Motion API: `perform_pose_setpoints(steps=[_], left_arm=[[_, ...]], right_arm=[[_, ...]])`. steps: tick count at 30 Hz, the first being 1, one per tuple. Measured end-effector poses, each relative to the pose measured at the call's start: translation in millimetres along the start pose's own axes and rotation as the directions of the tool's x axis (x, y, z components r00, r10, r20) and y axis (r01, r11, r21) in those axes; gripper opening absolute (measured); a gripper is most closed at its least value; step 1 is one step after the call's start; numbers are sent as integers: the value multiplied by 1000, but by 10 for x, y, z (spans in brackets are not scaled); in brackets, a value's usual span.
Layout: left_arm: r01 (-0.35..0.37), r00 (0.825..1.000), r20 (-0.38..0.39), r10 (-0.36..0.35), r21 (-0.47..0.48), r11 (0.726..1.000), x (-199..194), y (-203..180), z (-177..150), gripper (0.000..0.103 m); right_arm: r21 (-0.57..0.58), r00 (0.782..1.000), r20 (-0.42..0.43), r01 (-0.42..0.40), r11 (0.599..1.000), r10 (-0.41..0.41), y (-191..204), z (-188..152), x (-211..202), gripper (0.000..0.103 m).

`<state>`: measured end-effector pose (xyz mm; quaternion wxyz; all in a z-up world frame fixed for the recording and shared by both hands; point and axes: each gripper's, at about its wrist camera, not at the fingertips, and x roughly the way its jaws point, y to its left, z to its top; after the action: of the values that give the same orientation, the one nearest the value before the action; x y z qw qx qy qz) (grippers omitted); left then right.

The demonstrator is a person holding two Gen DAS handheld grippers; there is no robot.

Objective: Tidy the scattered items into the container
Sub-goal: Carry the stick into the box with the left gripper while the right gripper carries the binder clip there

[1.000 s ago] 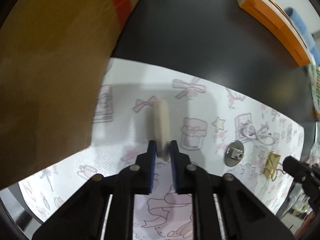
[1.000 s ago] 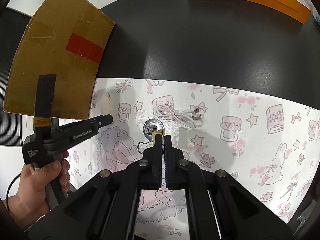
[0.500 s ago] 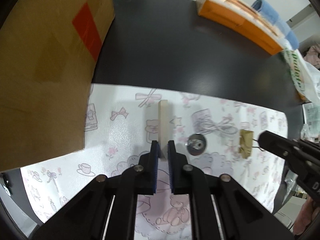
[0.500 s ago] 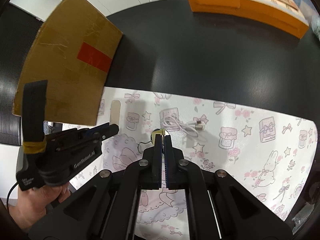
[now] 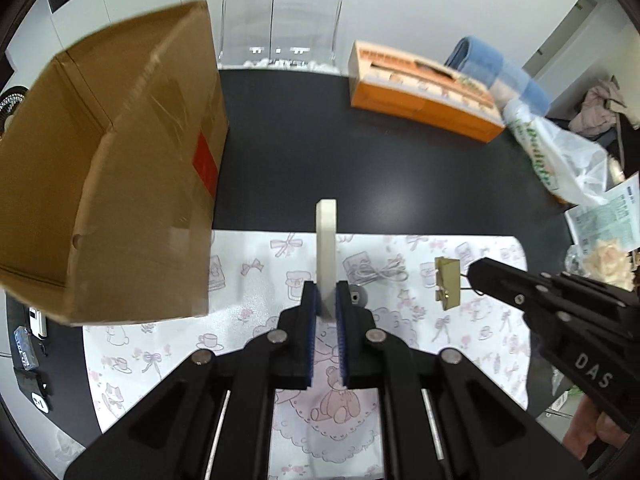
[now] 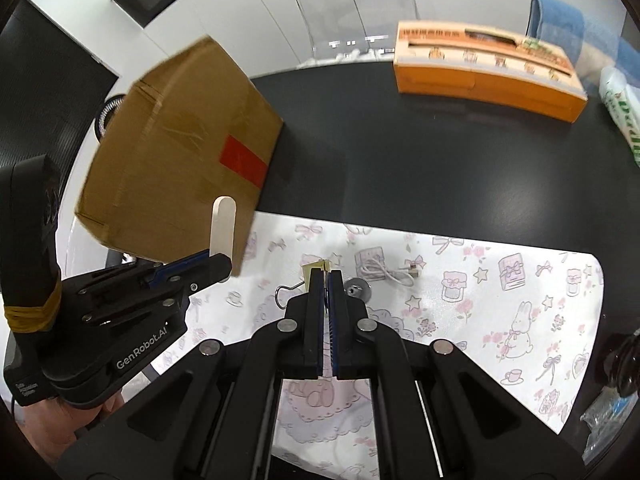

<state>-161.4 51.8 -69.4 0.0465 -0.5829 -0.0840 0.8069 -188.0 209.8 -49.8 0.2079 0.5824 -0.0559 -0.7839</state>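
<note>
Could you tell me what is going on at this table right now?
A person is tidying small items into the cardboard box, with a handheld gripper in each hand. The left gripper is shut on a flat wooden stick, and the right gripper is shut on a gold binder clip. A white cable and a small round metal part lie on the patterned mat.

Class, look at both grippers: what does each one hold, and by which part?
The left gripper clamps a wooden stick by its lower end. The right gripper pinches a gold binder clip by its wire handle.
</note>
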Motion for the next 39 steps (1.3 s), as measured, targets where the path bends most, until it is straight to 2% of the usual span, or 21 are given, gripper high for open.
perform_pose_setpoints(steps=[10,17,27,39], left_arm=[[39,994,105,-40,11,999,-689,193,9,9],[37,988,152,-33,-25,999,-992,568,78,9],[1,983,183,20,-117,993,-1258,1482,94,9],[-31,980,184,70,-207,978,-1305,2496,241,9]], right_arm=[[-60,996,84,16,998,-11,470,101,-431,2],[-147,993,119,22,989,-4,975,253,-486,2],[-250,992,127,16,968,16,1765,484,-321,2],[-320,994,99,-7,947,40,2508,793,130,2]])
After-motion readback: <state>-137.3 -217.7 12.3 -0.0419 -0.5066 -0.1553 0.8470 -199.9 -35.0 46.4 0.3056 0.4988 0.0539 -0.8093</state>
